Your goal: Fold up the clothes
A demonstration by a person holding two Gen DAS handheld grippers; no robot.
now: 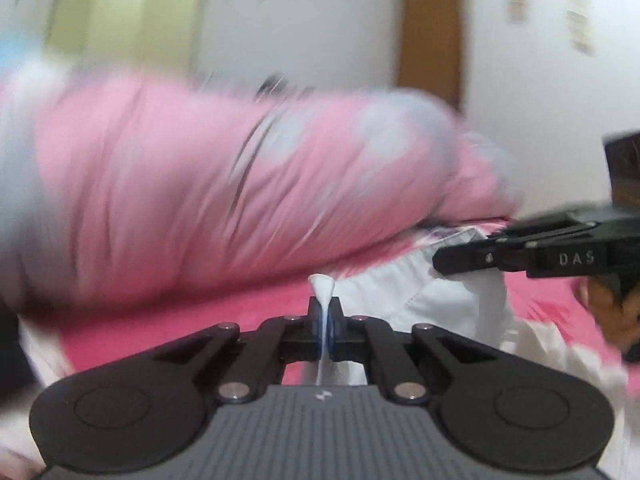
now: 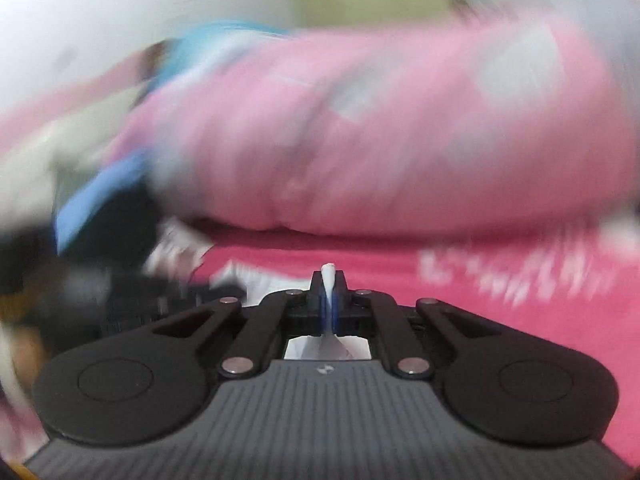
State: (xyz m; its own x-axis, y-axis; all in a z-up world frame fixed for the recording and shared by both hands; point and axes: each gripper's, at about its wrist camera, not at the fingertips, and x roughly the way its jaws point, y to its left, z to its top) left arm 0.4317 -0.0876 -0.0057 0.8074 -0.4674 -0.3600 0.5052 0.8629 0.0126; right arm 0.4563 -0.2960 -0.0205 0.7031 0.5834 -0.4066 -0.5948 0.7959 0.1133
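Both grippers pinch a white garment (image 1: pixel 420 304) lying on a pink bed (image 1: pixel 248 304): the left gripper (image 1: pixel 325 320) clamps a fold of it, the right gripper (image 2: pixel 329 300) another edge. A pink quilt (image 1: pixel 180 192) is heaped just behind.
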